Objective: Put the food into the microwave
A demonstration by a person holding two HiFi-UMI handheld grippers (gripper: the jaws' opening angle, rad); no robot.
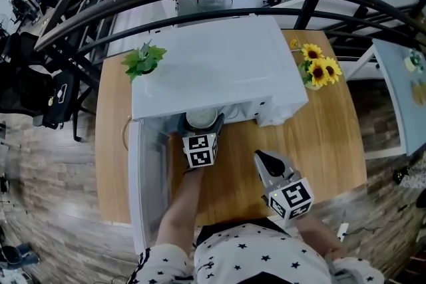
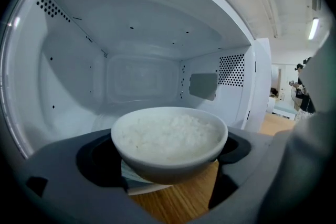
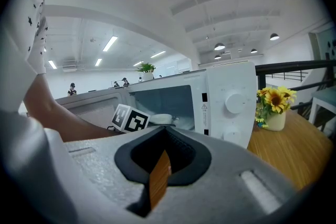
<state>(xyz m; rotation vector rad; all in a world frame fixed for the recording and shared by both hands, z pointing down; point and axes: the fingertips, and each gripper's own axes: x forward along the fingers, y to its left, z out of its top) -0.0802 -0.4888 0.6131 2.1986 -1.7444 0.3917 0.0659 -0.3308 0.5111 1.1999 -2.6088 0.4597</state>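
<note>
Rice fills a white bowl (image 2: 169, 136), pinched in the left tool (image 2: 168, 168) at the open microwave's (image 2: 136, 44) mouth. At 5 o'clock, the right tool (image 3: 157, 176) is pressed together, empty.

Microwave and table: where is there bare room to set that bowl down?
Inside the microwave it is bare beyond the bowl of rice in the left gripper. Bare table lies between microwave, sunflowers and right gripper. Crowded at the doorway, beside the open door.
</note>
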